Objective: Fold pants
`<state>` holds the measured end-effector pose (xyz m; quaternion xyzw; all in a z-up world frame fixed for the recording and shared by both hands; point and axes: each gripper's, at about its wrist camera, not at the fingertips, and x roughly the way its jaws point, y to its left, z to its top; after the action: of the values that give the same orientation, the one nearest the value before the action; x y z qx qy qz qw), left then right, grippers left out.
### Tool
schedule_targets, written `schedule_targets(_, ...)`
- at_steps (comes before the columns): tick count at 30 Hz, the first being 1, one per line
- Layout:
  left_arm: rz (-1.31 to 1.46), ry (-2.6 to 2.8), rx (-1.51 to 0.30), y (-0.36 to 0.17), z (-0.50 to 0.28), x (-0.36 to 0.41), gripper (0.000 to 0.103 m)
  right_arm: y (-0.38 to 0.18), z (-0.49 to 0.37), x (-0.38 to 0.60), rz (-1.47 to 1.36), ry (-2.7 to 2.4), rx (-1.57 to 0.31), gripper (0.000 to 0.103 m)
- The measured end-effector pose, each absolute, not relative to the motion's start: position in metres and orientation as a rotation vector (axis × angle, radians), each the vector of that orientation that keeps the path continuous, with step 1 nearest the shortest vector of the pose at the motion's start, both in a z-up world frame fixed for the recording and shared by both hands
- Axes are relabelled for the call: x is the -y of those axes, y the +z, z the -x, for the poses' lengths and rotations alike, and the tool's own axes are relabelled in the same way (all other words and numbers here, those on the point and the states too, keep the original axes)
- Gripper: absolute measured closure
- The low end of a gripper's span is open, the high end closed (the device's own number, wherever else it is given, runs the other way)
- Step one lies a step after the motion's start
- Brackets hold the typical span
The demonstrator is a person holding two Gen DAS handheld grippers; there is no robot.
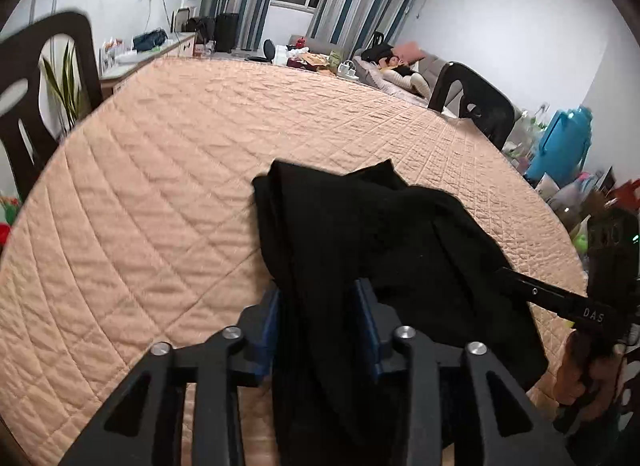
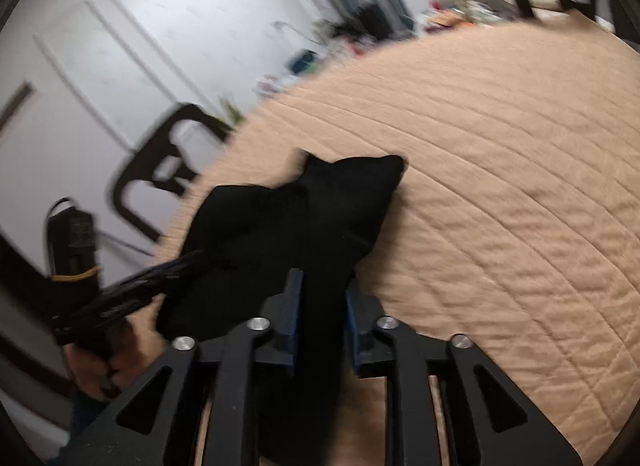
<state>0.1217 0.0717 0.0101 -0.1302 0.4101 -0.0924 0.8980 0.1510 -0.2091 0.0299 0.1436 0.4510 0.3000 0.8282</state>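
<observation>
The black pants (image 1: pixel 360 225) lie bunched near the front edge of the table, on the peach quilted cover (image 1: pixel 180 153). My left gripper (image 1: pixel 320 306) is shut on a fold of the pants, cloth running between its blue pads. The right gripper's arm (image 1: pixel 560 298) reaches into the pants from the right in the left wrist view. In the right wrist view, my right gripper (image 2: pixel 320 298) is shut on another fold of the pants (image 2: pixel 304 209). The left gripper (image 2: pixel 120 298) and the hand holding it show at the left. This view is motion-blurred.
The quilted cover (image 2: pixel 500 185) spreads wide beyond the pants. Dark chairs stand at the left edge (image 1: pixel 44 77) and far right edge (image 1: pixel 476 101). A sofa with a person lying on it (image 1: pixel 400 69) is behind. Clutter and a blue container (image 1: pixel 560 145) sit at right.
</observation>
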Motion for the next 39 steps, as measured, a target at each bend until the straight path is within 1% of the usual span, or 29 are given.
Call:
schedule_targets(2, 0.281, -0.182, -0.832, 0.012, -0.112, -0.079, 0.062, 0.031, -0.143, 0.218, -0.292, 0.622, -0.934, 0.073)
schedule_targets(6, 0.238, -0.153, -0.776, 0.026, -0.086, -0.079, 0.063, 0.055, -0.115, 0.226, -0.201, 0.583, -0.854, 0.073)
schedule_targets(10, 0.195, -0.221, -0.706, 0.041, -0.058, -0.062, 0.063, 0.071, -0.077, 0.212, -0.076, 0.664, -0.775, 0.073)
schedule_targets(15, 0.083, -0.239, -0.752, 0.022, -0.046, -0.037, 0.063, 0.04, -0.059, 0.179, 0.147, 0.668, -0.842, 0.074)
schedule_targets(18, 0.089, -0.237, -0.75, 0.022, -0.047, -0.041, 0.063, 0.045, -0.057, 0.184, 0.154, 0.674, -0.843, 0.074)
schedule_targets(21, 0.085, -0.227, -0.761, 0.025, -0.05, -0.042, 0.063, 0.049, -0.067, 0.181, 0.149, 0.683, -0.846, 0.074)
schedule_targets(24, 0.086, -0.216, -0.764, 0.036, -0.058, -0.041, 0.063, 0.062, -0.075, 0.185, 0.111, 0.657, -0.809, 0.074)
schedule_targets(27, 0.087, -0.214, -0.736, 0.05, -0.083, -0.037, 0.063, 0.071, -0.103, 0.179, 0.064, 0.637, -0.79, 0.074)
schedule_targets(29, 0.093, -0.198, -0.748, 0.053, -0.108, -0.035, 0.063, 0.072, -0.128, 0.171, 0.038, 0.623, -0.798, 0.074)
schedule_targets(32, 0.082, -0.132, -0.786, 0.047, -0.148, -0.033, 0.063, 0.069, -0.157, 0.163, -0.006, 0.606, -0.81, 0.074)
schedule_targets(35, 0.063, -0.073, -0.851, 0.028, -0.179, -0.033, 0.063, 0.056, -0.185, 0.15, -0.001, 0.576, -0.864, 0.074)
schedule_targets(36, 0.051, -0.069, -0.864, 0.021, -0.184, -0.033, 0.062, 0.05, -0.192, 0.147, 0.006, 0.555, -0.893, 0.074)
schedule_targets(37, 0.038, -0.069, -0.862, 0.017, -0.185, -0.033, 0.058, 0.043, -0.199, 0.144, 0.018, 0.534, -0.92, 0.074)
schedule_targets(38, 0.036, -0.068, -0.849, 0.015, -0.184, -0.034, 0.056, 0.038, -0.202, 0.143, 0.036, 0.527, -0.928, 0.075)
schedule_targets(39, 0.051, -0.071, -0.841, 0.015, -0.18, -0.037, 0.056, 0.037, -0.2, 0.144, 0.044, 0.533, -0.907, 0.075)
